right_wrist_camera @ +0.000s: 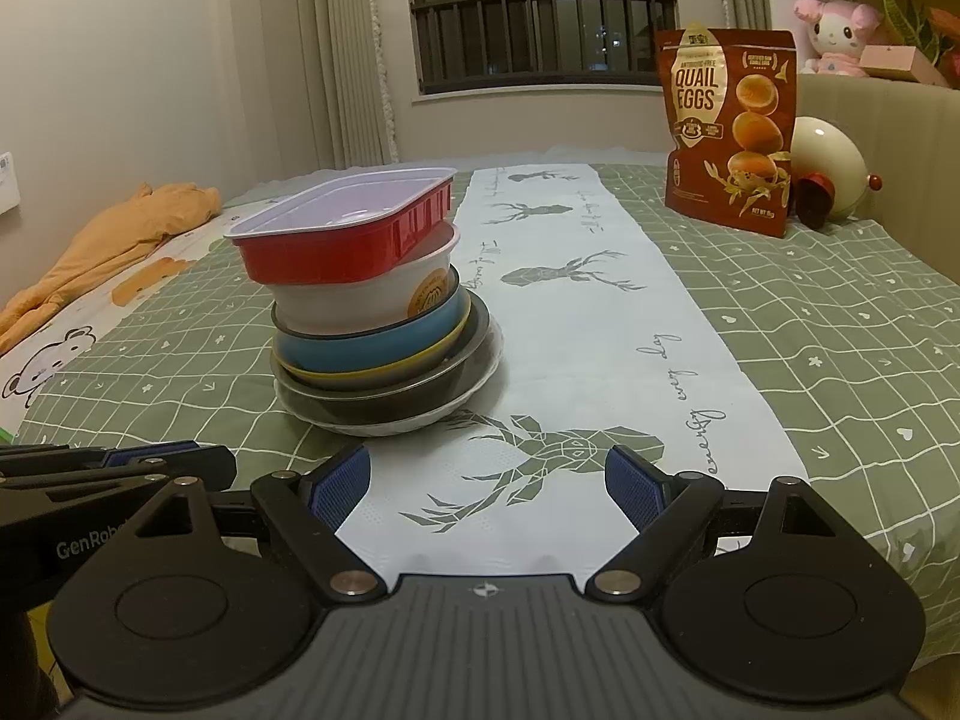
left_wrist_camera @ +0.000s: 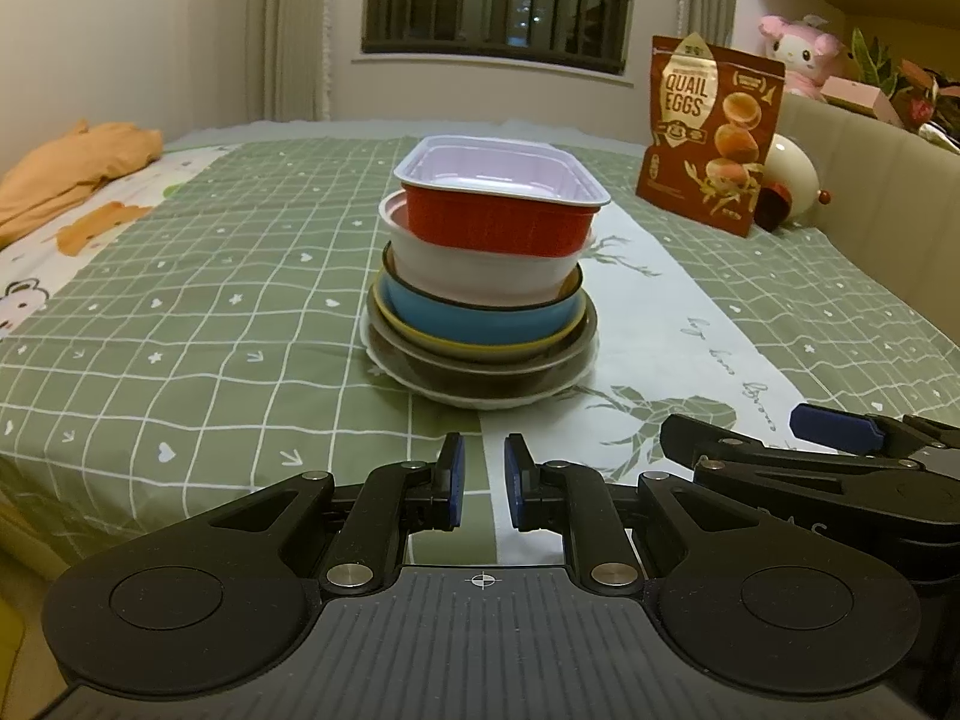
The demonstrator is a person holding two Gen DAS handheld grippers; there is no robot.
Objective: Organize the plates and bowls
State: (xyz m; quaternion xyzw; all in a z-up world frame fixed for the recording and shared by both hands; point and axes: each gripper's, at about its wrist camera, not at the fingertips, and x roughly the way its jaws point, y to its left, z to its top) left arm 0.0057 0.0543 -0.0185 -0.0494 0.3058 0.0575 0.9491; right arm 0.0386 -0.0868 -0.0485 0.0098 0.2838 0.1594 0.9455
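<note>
Holding both grippers back from a finished-looking stack of dishes.

We hold the left gripper low at 6 o'clock with its pads near each other but apart, a narrow gap between them and nothing pinched; the right gripper is spread wide and empty too. Ahead at 12 o'clock in the left view, and at 11 o'clock in the right view, the stack stands on the green checked cloth: a red tray on top, then a white bowl, a blue bowl, and yellow, dark and white plates beneath. We judge the sorting largely done, with no loose dishes in sight. The tray overhangs the bowl and looks slightly tilted. The quail-egg bag stands at 2 o'clock. The lowest plates mostly hide each other, so we cannot count them for sure.
</note>
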